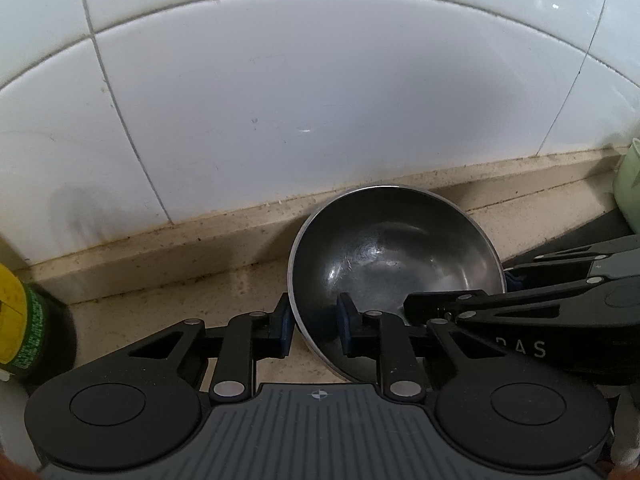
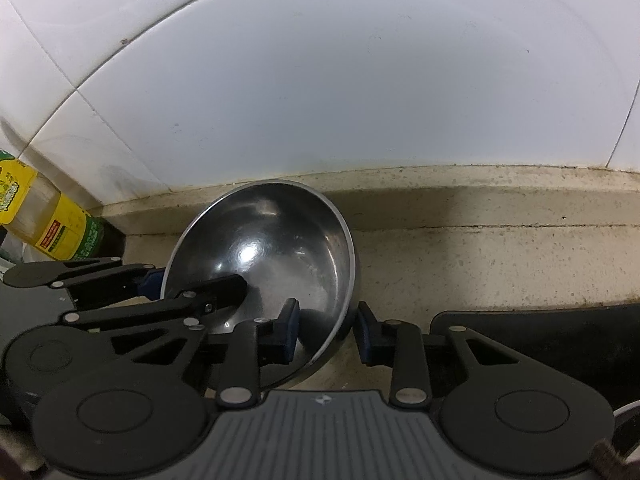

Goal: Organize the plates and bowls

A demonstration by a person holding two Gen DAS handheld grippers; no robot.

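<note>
A steel bowl [image 1: 400, 256] sits on the beige counter close to the tiled wall; it also shows in the right wrist view [image 2: 276, 248]. My left gripper [image 1: 314, 330] is open, its blue-padded jaws straddling the bowl's left rim, one outside and one inside, with a gap to the wall of the bowl. My right gripper [image 2: 326, 330] is open and straddles the bowl's right rim the same way. Each gripper shows in the other's view, reaching the bowl from the side.
A yellow-and-green labelled bottle [image 2: 44, 220] stands at the left, also in the left wrist view [image 1: 24, 320]. A pale green container [image 1: 630, 192] stands at the right by a dark mat [image 2: 560, 336]. The white tiled wall [image 1: 320, 100] rises just behind the bowl.
</note>
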